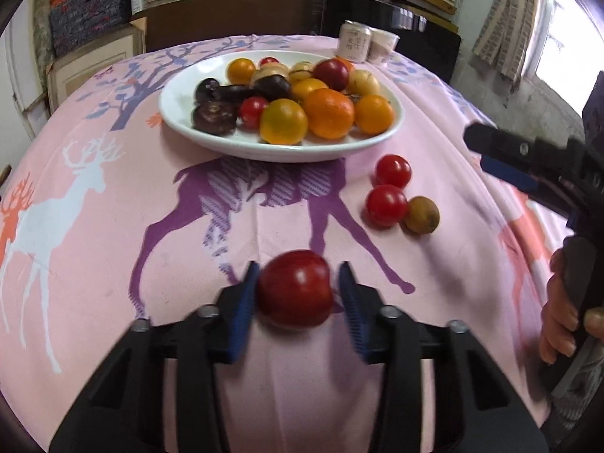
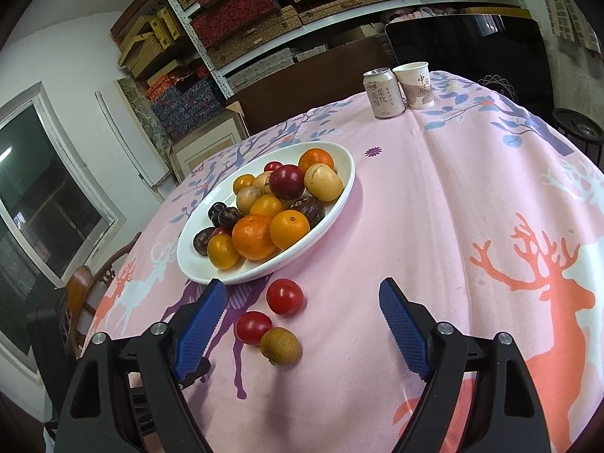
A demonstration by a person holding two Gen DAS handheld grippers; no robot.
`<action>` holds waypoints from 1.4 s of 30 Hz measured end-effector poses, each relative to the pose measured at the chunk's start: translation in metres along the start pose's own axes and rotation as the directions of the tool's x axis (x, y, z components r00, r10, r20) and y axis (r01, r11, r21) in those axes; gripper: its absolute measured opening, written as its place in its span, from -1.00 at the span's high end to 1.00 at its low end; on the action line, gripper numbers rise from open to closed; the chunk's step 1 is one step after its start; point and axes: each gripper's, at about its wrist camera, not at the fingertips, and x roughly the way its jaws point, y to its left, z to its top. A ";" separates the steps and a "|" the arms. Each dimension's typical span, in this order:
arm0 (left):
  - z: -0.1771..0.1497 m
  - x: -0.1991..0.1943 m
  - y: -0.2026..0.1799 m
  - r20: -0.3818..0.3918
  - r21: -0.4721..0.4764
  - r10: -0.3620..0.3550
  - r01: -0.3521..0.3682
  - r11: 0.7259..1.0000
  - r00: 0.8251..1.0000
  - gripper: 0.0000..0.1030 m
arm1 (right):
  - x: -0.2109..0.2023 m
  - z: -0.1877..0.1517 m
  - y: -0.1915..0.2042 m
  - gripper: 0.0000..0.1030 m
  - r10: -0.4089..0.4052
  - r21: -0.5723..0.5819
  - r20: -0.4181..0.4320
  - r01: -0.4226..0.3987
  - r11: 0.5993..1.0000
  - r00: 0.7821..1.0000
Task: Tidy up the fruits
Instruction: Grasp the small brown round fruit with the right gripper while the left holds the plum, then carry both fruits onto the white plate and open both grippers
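Two grippers worked over a surface draped in a pink deer-print cloth. At the lower middle of the left wrist view, the left gripper angled steeply down, its blue pads set on either side of a dark red plum that sat on the cloth. The left pad touched the fruit; the right pad stood just beside it with a thin gap showing, so a firm hold could not be confirmed.

At the right edge of that view the right gripper reached in from the side, a person's hand wrapped around its handle lower down. In the right wrist view the right gripper pointed gently downward with its jaws wide and nothing held. Between and just ahead of its pads lay two cherry tomatoes and a small brown longan, the nearer tomato touching the longan.

Beyond them, in the middle of both views, stood a white oval plate heaped with oranges, dark plums and pale yellow fruits. A drink can and a paper cup stood touching at the far edge, upper right.
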 end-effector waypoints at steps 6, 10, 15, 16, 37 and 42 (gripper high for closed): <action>0.001 -0.012 0.033 0.045 -0.153 -0.001 0.008 0.988 0.999 0.28 | 0.016 -0.012 0.021 -0.60 -0.005 -0.124 -0.109 -0.008 0.992 0.994; 0.002 -0.010 0.036 0.035 -0.162 0.008 -0.003 0.987 0.999 0.28 | 0.031 -0.028 0.040 -0.18 -0.067 -0.242 -0.190 0.019 0.970 0.980; 0.003 -0.011 0.031 0.038 -0.134 0.015 -0.010 0.991 0.999 0.28 | 0.037 -0.030 0.033 0.10 -0.083 -0.213 -0.222 0.035 0.977 0.971; 0.002 -0.011 0.031 0.036 -0.134 0.015 -0.011 0.991 0.999 0.28 | 0.038 -0.031 0.033 0.12 -0.088 -0.216 -0.222 0.039 0.976 0.971; 0.023 -0.015 0.011 0.088 -0.027 0.110 -0.108 0.994 0.990 0.27 | 0.017 -0.019 0.042 0.46 0.017 -0.220 -0.142 -0.048 0.974 0.990; 0.084 -0.036 0.024 0.172 -0.046 0.137 -0.131 0.990 0.976 0.27 | -0.014 0.030 0.048 0.46 0.039 -0.222 -0.011 -0.041 0.974 0.999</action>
